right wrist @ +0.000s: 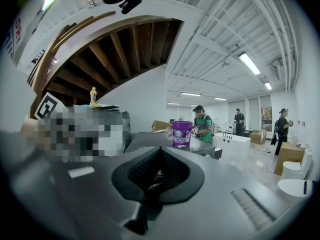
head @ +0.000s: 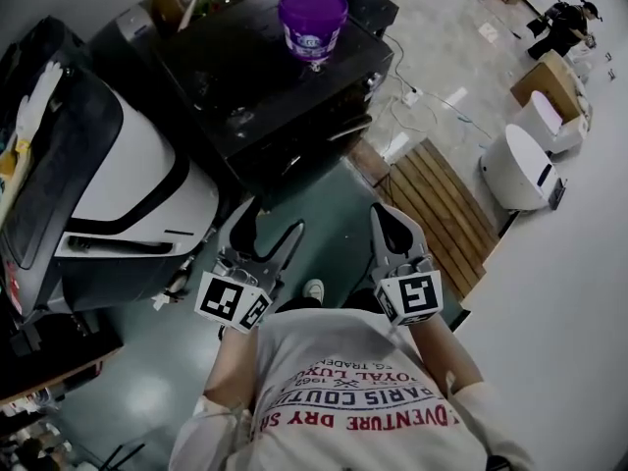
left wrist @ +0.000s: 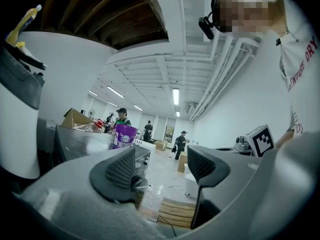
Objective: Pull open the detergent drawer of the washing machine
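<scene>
Findings: we see the washing machine (head: 245, 86), black, glossy and boxy, standing ahead of both hand-held grippers with a purple bucket (head: 313, 20) on top. We cannot pick out its detergent drawer, nor which way the drawer runs. The green floor (head: 339, 219) carries a wooden pallet (head: 442, 204) ahead-right of the right hand-held gripper (head: 390, 219), whose jaws meet on nothing. The left hand-held gripper (head: 270, 226) is spread wide and empty.

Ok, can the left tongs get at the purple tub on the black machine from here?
Probably yes, with a forward reach: the left tongs are open, empty, held low by the person's body, and nothing stands between them and the purple tub on top of the black machine.
</scene>
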Tool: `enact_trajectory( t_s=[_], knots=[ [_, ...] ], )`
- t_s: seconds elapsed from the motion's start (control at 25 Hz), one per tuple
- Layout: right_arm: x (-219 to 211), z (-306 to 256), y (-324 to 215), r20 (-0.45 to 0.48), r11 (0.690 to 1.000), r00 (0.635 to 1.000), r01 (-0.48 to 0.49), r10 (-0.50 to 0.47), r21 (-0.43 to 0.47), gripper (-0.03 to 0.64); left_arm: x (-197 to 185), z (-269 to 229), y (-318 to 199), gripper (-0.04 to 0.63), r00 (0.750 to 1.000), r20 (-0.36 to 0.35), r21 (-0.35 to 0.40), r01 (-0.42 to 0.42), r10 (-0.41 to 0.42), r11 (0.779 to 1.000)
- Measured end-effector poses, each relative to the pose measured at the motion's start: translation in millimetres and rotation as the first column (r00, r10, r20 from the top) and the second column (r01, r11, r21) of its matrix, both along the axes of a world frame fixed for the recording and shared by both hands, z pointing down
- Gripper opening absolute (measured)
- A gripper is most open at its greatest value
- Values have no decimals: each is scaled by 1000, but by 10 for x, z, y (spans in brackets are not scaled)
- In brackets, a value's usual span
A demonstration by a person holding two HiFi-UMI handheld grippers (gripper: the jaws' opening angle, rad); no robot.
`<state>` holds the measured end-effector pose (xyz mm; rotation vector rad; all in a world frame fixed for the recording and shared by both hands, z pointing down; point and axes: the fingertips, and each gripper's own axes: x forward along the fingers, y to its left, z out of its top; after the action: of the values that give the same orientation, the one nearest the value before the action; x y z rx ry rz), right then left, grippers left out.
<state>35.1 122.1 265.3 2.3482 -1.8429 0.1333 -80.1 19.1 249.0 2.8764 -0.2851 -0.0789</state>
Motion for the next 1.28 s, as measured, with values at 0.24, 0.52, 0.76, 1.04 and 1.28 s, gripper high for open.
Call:
enact_trajectory(
  t_s=[0.24, 0.52, 0.76, 1.04, 1.28],
  knots=[
    [178, 168, -491, 12, 994, 995, 101, -101, -45, 0, 103, 246, -383, 321, 996, 33, -71, 85, -83, 994],
    [449, 247, -1139, 18, 950, 952, 307, -307, -56, 0, 228, 392, -818, 320, 961, 54, -128, 275, -270, 953],
    [696, 384, -1540, 24, 875, 878, 479, -479, -63, 0, 421, 673, -937, 319, 905, 105, -179, 424, -411, 888],
    [769, 740, -1787, 62, 760, 762, 647, -644, -55, 0, 651, 1200, -993, 319, 866, 101, -260, 497, -489, 828],
    [663, 1112, -1977, 94, 684, 685, 728, -722, -56, 0, 710, 1792, -1158, 319, 818, -84, -557, 435, -569, 708]
  ],
)
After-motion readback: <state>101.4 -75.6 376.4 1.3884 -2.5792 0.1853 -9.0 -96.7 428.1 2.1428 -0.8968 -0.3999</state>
